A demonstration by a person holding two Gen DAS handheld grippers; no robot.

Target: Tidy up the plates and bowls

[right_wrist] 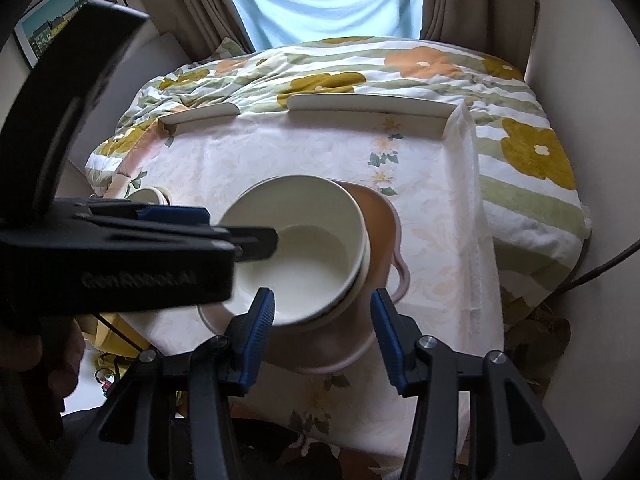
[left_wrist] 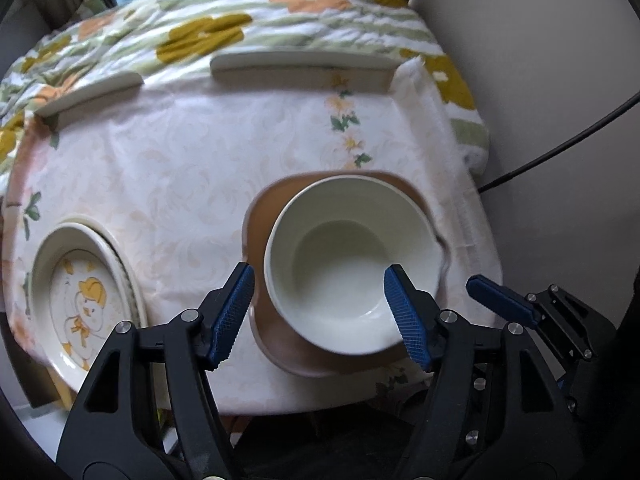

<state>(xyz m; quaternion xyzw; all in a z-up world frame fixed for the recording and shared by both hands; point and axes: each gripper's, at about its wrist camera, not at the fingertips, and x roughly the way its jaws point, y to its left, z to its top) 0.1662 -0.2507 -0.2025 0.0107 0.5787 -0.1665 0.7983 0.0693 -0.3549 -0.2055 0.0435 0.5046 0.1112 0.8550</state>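
My left hand-held gripper hangs open over the white bowl, its pads not touching it, and my right hand-held gripper is open too, gripping nothing. The bowl sits on the brown plate on the table. I think the bowl is now set down, so I should lift both grippers straight up and not bump the rim. The duck plate waits on the left.

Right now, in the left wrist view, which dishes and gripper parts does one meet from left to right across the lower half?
Duck plate → left gripper's left finger → white bowl on the brown plate → left gripper's right finger → right gripper's finger.
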